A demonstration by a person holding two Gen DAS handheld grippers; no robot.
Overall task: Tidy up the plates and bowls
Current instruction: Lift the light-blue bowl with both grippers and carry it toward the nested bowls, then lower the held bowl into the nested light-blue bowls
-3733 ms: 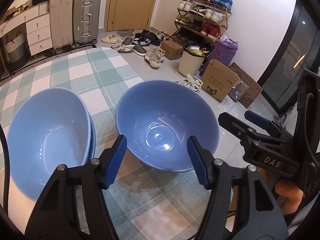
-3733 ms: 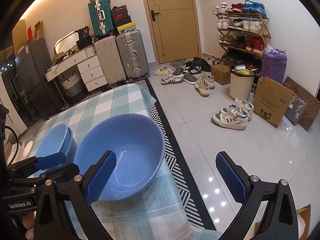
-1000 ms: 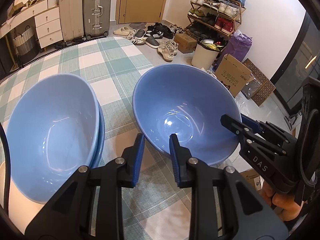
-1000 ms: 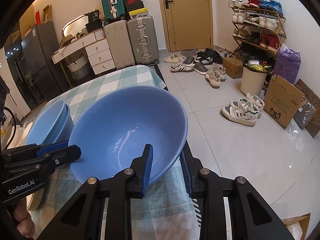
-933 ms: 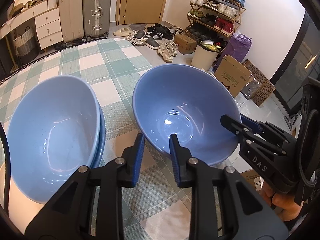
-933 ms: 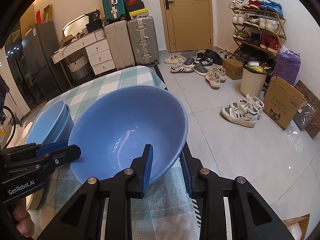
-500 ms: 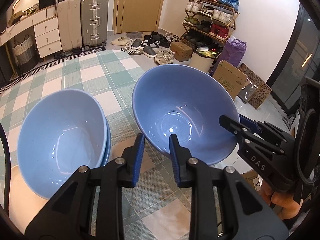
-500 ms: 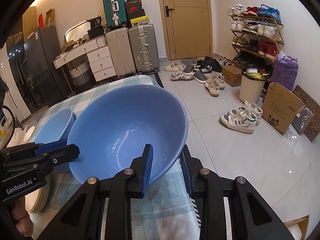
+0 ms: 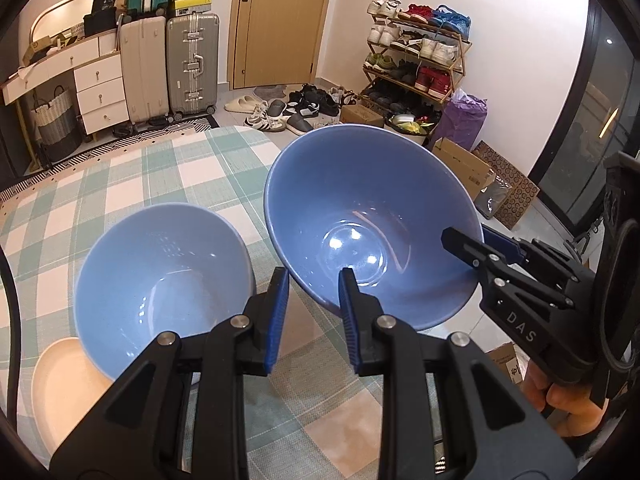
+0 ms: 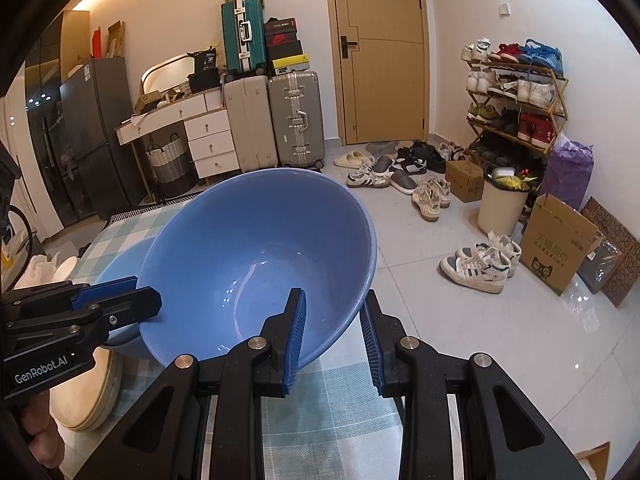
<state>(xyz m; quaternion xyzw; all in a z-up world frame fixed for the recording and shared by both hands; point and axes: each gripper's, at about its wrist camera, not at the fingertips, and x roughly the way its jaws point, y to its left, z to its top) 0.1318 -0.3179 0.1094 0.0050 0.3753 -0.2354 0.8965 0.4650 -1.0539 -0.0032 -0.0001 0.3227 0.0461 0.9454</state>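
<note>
White walls (image 10: 168, 12) all round, warm light glowing along the ceiling edge at upper left. Top centre, a tan wooden door (image 10: 380, 52), shut. Left of it, suitcases (image 10: 296, 120) standing upright with boxes stacked on top, then a white drawer unit (image 10: 208, 140) and a dark fridge (image 10: 96, 128). Upper right, a shoe rack (image 10: 516, 96), full. Glossy pale floor tiles (image 10: 420, 248) scattered with shoes; a cardboard box (image 10: 560, 248) sits right of centre.

Both hand-held grippers closed on the near rim of the right blue bowl (image 9: 372, 216) and raised it off the table (image 9: 168, 168), tilting it.
</note>
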